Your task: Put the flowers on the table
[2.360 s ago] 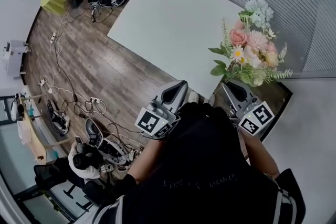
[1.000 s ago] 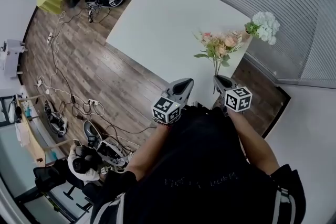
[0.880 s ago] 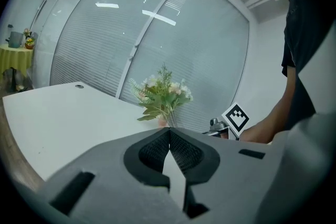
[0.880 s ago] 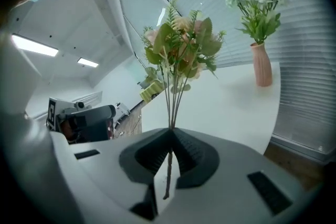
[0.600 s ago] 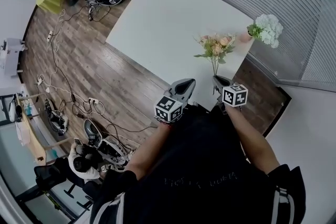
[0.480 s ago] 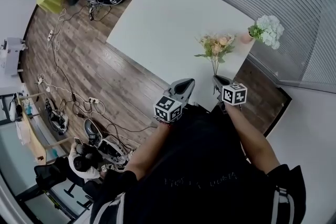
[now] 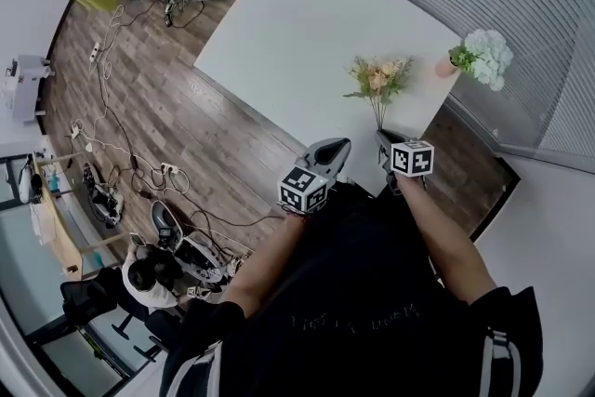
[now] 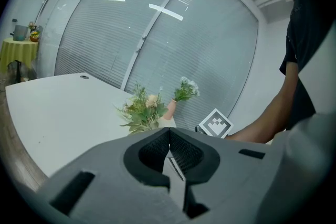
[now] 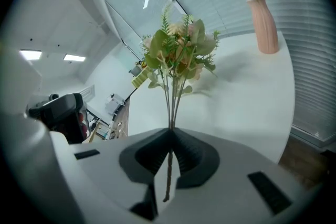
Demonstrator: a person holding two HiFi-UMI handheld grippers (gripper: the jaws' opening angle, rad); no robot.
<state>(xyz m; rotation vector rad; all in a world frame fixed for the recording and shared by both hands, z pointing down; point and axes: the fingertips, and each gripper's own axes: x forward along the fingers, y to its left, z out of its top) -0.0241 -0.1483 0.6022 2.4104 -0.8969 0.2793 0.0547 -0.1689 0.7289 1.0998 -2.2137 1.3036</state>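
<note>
The flowers are a small bunch of pale blooms and green sprigs on thin stems. Your right gripper is clenched on those stems low down, with the ends poking out behind the pads. The heads hang out over the table from its near edge, towards the right corner and short of the pink vase that stands there.

Judging by the slim stems, the bunch is light and top-heavy. The stems are probably springy and the blooms easily crushed. Keep your hold on the bundled stems, never the heads, and expect them to swivel in the pads.

Your left gripper is closed on nothing, just beside the right one.
</note>
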